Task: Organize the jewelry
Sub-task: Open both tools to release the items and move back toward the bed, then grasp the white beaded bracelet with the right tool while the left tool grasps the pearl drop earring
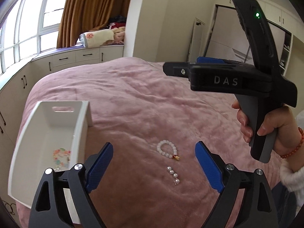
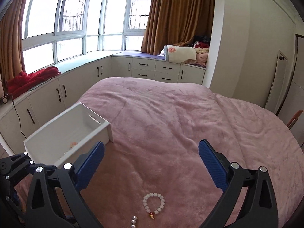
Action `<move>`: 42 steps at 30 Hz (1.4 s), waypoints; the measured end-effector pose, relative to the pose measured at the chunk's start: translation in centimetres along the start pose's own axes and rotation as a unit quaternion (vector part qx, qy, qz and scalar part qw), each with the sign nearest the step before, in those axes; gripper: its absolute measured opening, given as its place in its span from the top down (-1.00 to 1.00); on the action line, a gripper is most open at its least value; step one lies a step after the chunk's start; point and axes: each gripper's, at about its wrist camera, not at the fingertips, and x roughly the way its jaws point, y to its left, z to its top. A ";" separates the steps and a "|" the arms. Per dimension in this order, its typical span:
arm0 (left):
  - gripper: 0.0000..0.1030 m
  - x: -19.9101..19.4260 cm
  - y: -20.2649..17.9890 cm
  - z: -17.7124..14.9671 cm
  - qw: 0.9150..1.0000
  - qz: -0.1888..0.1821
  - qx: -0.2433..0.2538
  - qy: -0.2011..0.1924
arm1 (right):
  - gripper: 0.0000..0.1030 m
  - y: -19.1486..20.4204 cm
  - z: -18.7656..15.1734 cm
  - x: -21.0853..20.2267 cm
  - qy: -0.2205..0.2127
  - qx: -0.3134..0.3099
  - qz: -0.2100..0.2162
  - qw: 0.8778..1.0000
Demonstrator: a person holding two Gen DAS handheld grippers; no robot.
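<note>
Both grippers, L point(image 1: 153, 166) and R point(image 2: 151, 166), spread wide, empty. Bracelet point(image 1: 166, 149) and pearl piece point(image 1: 173, 174) on bed point(image 1: 152, 98) near front edge, bin point(image 1: 79, 133) at left edge. Drop straight over bracelet, pinch beads, not blanket.

White letters "DAS" on the black body of the right tongs point(image 1: 181, 66).

The right gripper point(image 2: 151, 166) hangs over a pink bed point(image 2: 171, 117), its blue fingers point(image 2: 212, 167) spread wide with nothing between them. A white bead bracelet point(image 2: 153, 205) lies on the cover below, pearls point(image 2: 134, 221) just beside it. A white box point(image 2: 66, 133) sits to the left.
</note>
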 end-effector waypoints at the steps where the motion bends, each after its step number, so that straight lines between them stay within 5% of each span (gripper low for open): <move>1: -0.76 0.3 -0.4 -0.3 1.000 -0.002 0.004 0.002 | -0.91 -0.7 -0.9 0.2 0.005 0.003 0.001 1.000; 8: -0.76 5.0 -3.0 -2.6 0.999 -0.016 0.032 0.039 | -0.88 -4.1 -6.9 2.8 0.048 0.024 -0.015 0.998; 18: -0.76 10.5 -3.9 -5.7 0.994 -0.009 0.036 0.100 | -0.32 -5.1 -13.6 7.1 0.119 0.026 0.001 0.993; 23: -0.75 12.4 -4.2 -6.8 0.992 -0.006 0.042 0.121 | -0.02 -4.7 -15.3 9.1 0.140 0.048 0.037 0.988; 27: -0.38 14.2 -4.4 -7.7 0.987 -0.006 0.045 0.154 | -0.01 -4.6 -16.2 10.4 0.153 0.076 0.056 0.984; 36: -0.25 17.0 -4.0 -9.2 0.982 0.004 0.031 0.186 | 0.08 -4.1 -18.3 13.0 0.185 0.082 0.061 0.977; 42: -0.21 17.7 -4.2 -10.0 0.982 0.016 0.040 0.181 | 0.52 -4.2 -19.0 12.9 0.183 0.099 0.095 0.974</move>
